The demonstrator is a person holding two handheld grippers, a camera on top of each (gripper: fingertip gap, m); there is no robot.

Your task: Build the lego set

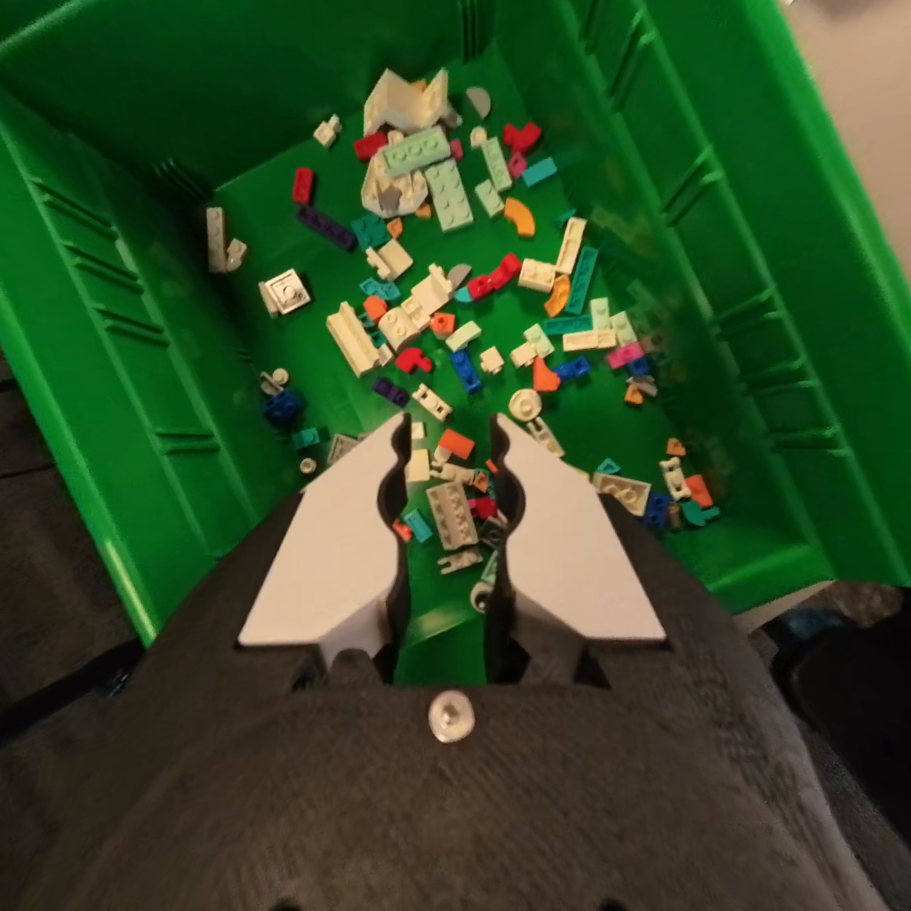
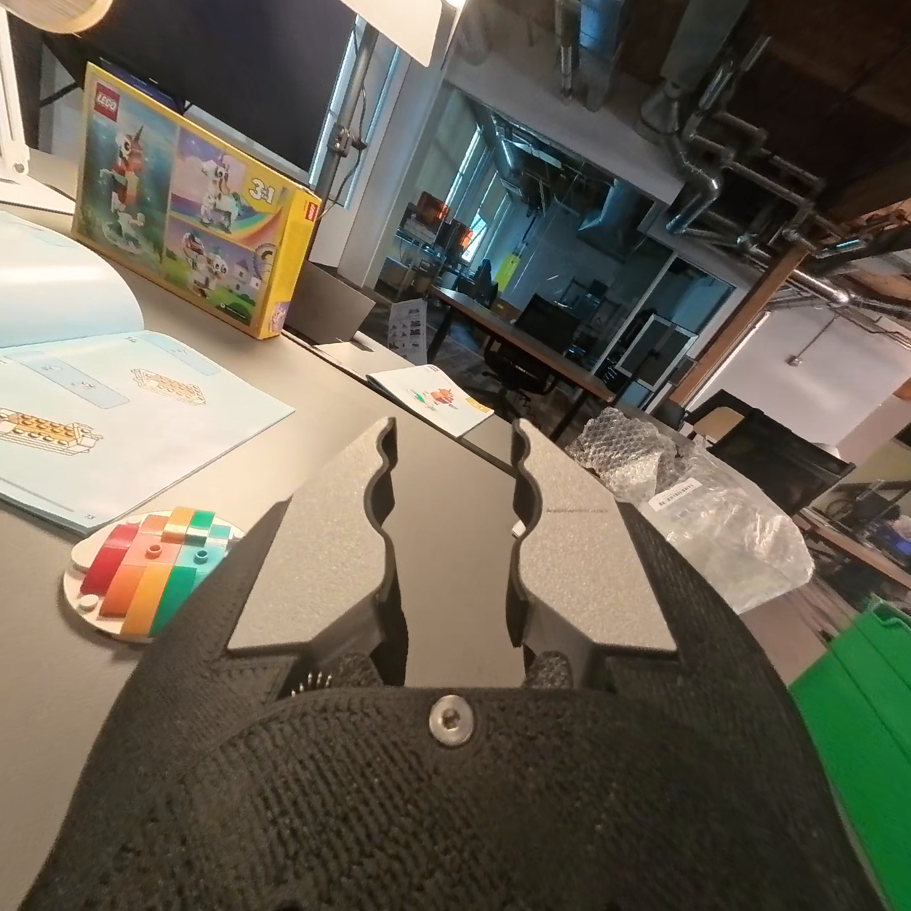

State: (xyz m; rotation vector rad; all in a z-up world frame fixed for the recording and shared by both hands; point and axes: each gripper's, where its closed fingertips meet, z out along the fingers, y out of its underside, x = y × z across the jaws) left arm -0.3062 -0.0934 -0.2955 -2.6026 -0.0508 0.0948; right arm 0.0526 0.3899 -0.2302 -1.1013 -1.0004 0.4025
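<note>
A green bin [image 1: 123, 345] holds several loose lego pieces in white, mint, red, orange, blue and teal. My left gripper [image 1: 451, 424] is open and empty above the bin's near end, over an orange piece [image 1: 456, 440] and a grey studded plate [image 1: 451, 512]. My right gripper [image 2: 453, 429] is open and empty above the grey table [image 2: 345, 424]. A round white plate with rainbow-coloured bricks [image 2: 148, 567] lies on the table left of the right gripper. An open light-blue instruction booklet [image 2: 123, 394] lies beyond it.
A yellow lego box [image 2: 192, 197] stands at the back of the table. A second booklet [image 2: 434, 399] lies near the far edge. Bubble wrap [image 2: 621, 453] and a clear plastic bag [image 2: 715, 532] lie at right. The green bin's corner [image 2: 858, 690] shows at right. Across from one pair of fingers to the other is roughly 60 cm. The grey studded plate [image 1: 451, 512] lies around 6 cm away from my left fingertips.
</note>
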